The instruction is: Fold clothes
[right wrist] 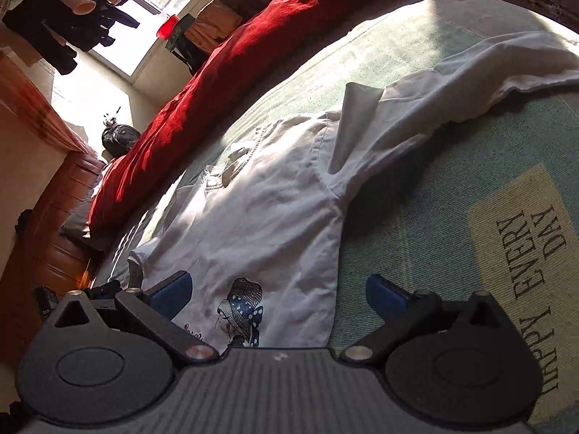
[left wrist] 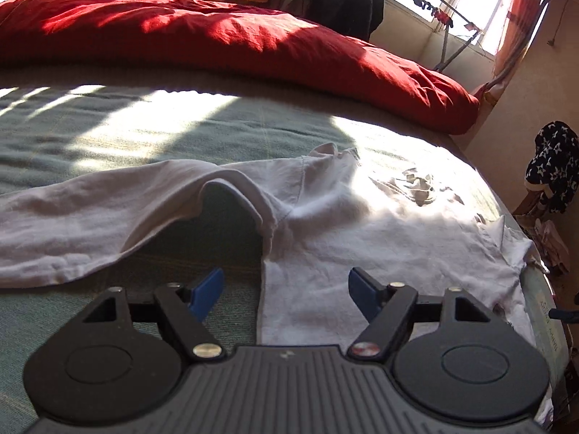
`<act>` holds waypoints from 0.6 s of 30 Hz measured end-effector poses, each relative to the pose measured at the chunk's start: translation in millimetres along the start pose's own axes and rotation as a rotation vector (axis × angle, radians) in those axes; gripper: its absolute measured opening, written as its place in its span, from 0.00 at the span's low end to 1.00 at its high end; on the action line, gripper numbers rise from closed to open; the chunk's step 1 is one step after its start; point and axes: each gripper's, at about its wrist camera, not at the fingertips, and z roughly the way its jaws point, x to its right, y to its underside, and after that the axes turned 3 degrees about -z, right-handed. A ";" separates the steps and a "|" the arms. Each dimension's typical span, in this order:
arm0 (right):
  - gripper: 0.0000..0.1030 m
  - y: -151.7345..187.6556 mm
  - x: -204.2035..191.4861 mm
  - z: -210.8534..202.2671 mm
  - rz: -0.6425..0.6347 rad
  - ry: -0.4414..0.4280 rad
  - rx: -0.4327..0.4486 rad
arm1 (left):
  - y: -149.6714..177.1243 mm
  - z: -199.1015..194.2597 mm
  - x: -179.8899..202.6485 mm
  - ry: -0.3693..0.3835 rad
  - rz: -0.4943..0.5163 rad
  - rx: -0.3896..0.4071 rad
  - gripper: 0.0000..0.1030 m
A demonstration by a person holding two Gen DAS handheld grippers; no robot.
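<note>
Left wrist view: the left claw (left wrist: 284, 291) stands wide open with nothing between its blue pads, low over the bed (left wrist: 108, 133). Between the pads runs the side edge of a white long-sleeved shirt (left wrist: 362, 224), spread out on the green bedcover. One sleeve (left wrist: 90, 213) stretches away to the left, arching up at the armpit so that a dark pocket of shade lies under it. The collar (left wrist: 333, 152) is bunched at the far side, and sunlight washes out the chest. A red duvet (left wrist: 217, 36) lies heaped beyond.

Right wrist view: the right claw (right wrist: 278, 293) is also spread wide and grips nothing. Its left pad hovers over the shirt's lower body, near a small print of a figure in a dotted hat (right wrist: 240, 311); its right pad is over bare bedcover, beside a yellow patch with lettering (right wrist: 535, 253). The shirt's hem edge lies between the two pads. The sleeve (right wrist: 470, 79) runs off to the upper right, partly turned over on itself.

The shirt looks like thin, light cotton: limp, wrinkling easily, and it will sag from any single pinch. It lies open, not folded. The firmest places to take hold appear to be the seamed edges, such as the hem corner, side seam or cuff, where the doubled fabric should slip less between the pads.
</note>
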 end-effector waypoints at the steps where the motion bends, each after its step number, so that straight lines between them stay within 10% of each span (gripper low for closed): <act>1: 1.00 7.4 -6.9 -4.5 -0.012 -0.008 -0.012 | 7.7 -7.7 10.4 0.017 0.024 -0.008 0.74; 9: 1.00 79.1 -54.5 -21.4 -0.050 -0.120 -0.098 | 71.6 -59.0 92.6 0.148 0.218 -0.085 0.78; 18: 1.00 149.4 -16.7 -28.3 0.165 -0.177 -0.083 | 144.5 -58.6 170.7 0.232 0.447 -0.131 0.78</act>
